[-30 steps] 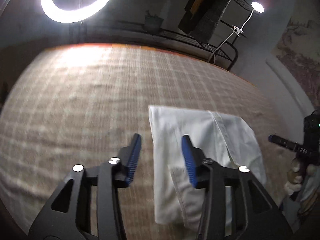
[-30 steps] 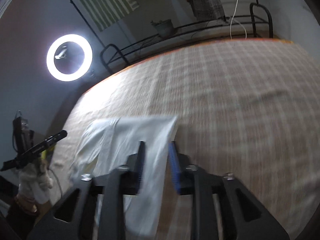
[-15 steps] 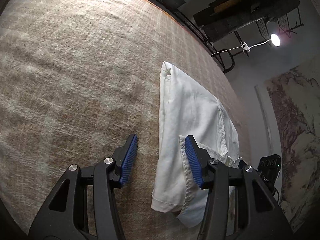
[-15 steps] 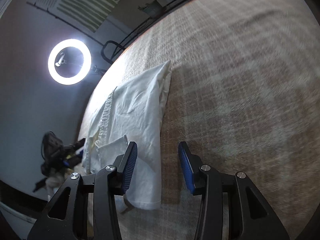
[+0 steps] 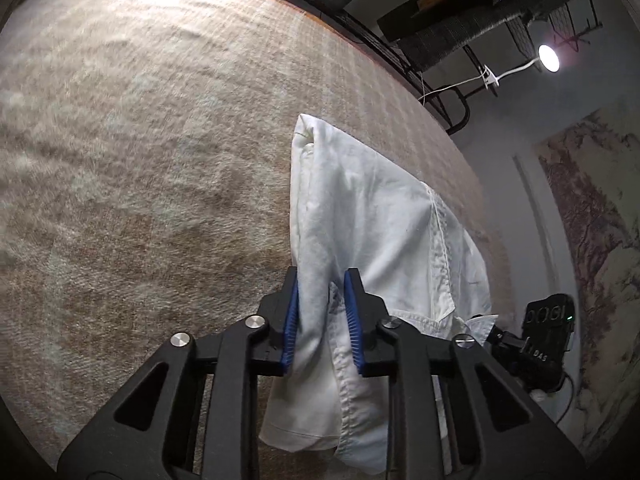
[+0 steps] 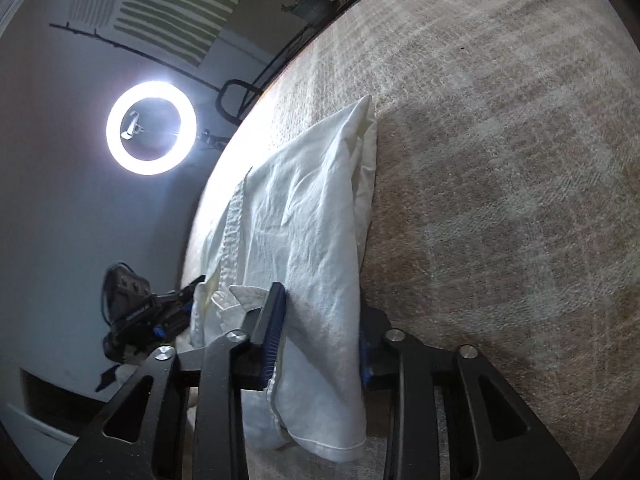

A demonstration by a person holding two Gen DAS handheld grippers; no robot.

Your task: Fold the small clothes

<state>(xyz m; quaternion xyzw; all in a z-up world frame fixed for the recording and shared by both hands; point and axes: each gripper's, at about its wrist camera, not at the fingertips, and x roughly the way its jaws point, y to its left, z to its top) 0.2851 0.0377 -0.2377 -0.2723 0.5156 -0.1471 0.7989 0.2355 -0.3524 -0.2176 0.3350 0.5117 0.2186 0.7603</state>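
A tan checked bedspread (image 5: 140, 168) fills the foreground; a ring light (image 6: 151, 128) glows against a grey wall (image 6: 60, 208); a clip lamp (image 5: 549, 58) shines.

Bare checked blanket (image 5: 140, 184) lies open on both sides of the white garment (image 5: 360, 220); a metal rail (image 5: 400, 68) bounds the far edge.

a home bedroom used for filming: a bed (image 5: 140, 160) under a checked beige blanket, metal bed frame (image 5: 452, 108), ring light (image 6: 151, 128), clip lamp (image 5: 548, 58), landscape wall mural (image 5: 592, 220).
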